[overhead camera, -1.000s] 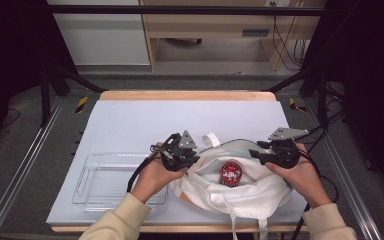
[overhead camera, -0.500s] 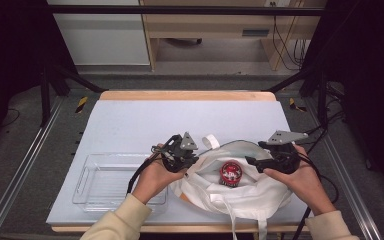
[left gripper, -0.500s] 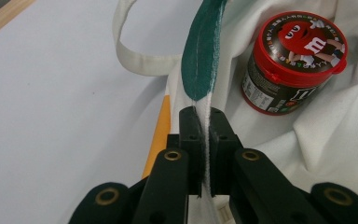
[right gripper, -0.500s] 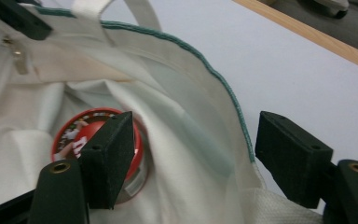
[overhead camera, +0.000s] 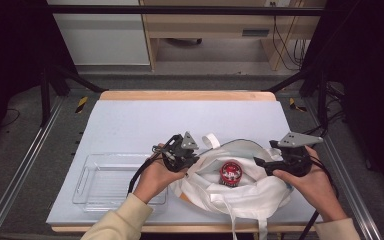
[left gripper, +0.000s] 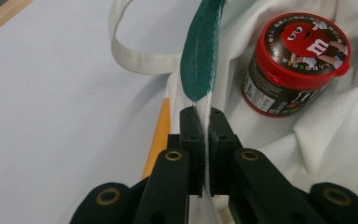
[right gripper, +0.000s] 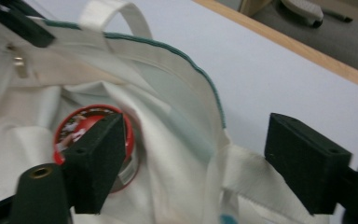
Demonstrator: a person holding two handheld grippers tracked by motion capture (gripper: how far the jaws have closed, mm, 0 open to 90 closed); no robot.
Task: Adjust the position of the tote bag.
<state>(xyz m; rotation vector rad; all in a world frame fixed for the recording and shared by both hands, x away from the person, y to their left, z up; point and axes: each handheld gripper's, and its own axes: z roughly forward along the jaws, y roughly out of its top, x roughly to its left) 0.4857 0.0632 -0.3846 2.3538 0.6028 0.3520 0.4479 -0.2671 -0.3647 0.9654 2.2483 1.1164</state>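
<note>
Now the right tongs have moved back from the bag, wide open. Left tongs pinch its rim beside the can.

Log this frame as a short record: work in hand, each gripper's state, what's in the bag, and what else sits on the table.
work: holding a white cloth bag open on the table
left gripper: shut on the bag's green-edged rim
right gripper: open, jaws apart on either side of the rim at the bag's right side, not gripping
bag contents: red-lidded candy tub, upright inside the bag
bag handle: loop lying on the table beyond the bag
other: clear plastic tray, empty, left of the bag
</note>
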